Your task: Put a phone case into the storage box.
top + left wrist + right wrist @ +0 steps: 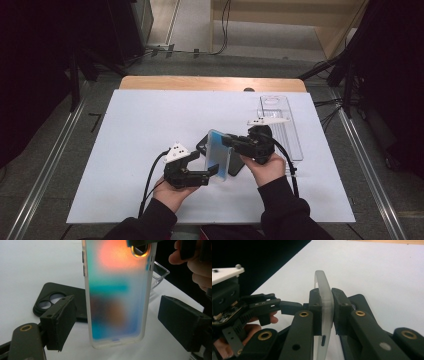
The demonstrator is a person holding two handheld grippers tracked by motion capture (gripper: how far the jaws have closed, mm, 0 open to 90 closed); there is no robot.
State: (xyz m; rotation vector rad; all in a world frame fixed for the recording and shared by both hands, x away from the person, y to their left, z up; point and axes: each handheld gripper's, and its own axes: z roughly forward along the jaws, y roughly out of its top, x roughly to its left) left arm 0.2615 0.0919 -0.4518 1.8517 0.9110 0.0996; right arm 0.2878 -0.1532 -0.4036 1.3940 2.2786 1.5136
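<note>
Right tongs (327, 312) clamp frosted phone case (218, 155) by top edge, holding it upright above table (125, 150) centre so left tongs (112, 322), gaping either side of lower end, can take it. Black case (50, 300) lies flat behind; clear tray (287, 135) far right.
</note>
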